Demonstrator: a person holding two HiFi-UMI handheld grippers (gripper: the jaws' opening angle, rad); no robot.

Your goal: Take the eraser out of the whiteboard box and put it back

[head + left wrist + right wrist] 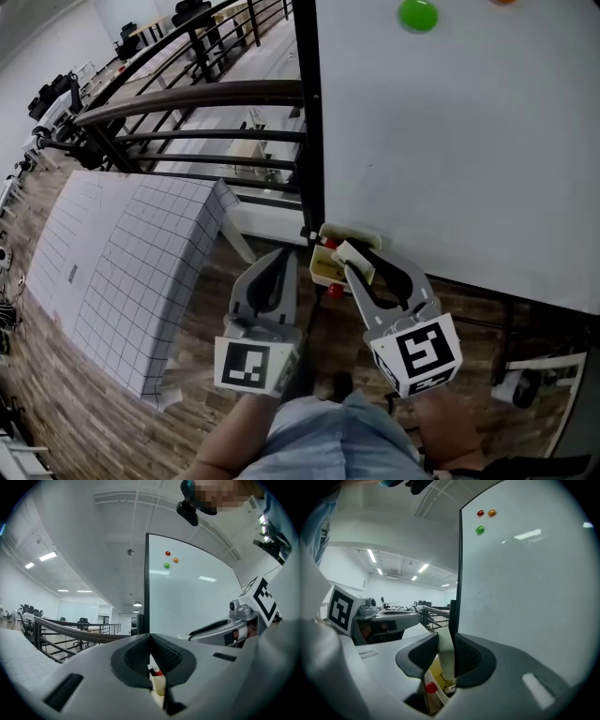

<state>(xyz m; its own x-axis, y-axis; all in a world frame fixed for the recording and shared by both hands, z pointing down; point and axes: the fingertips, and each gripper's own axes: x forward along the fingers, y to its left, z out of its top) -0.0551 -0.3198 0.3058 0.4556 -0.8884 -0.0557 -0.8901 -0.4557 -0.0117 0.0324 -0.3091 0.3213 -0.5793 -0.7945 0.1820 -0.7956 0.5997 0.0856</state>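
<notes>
The cream whiteboard box (322,273) hangs at the lower left corner of the whiteboard (450,141). My right gripper (353,254) is shut on the pale eraser (352,258), holding it edge-up just above the box. In the right gripper view the eraser (446,658) stands between the dark pads, with the box (433,676) and a red marker cap (430,687) below. My left gripper (285,256) hovers left of the box, jaws shut with nothing between them. Past the closed tips of the left gripper (150,638), the left gripper view shows the box (159,686).
A dark railing (187,98) runs behind the whiteboard's black left frame. A large gridded panel (122,272) leans on the wooden floor at left. Green (417,15), red (480,513) and orange (491,513) magnets sit high on the board.
</notes>
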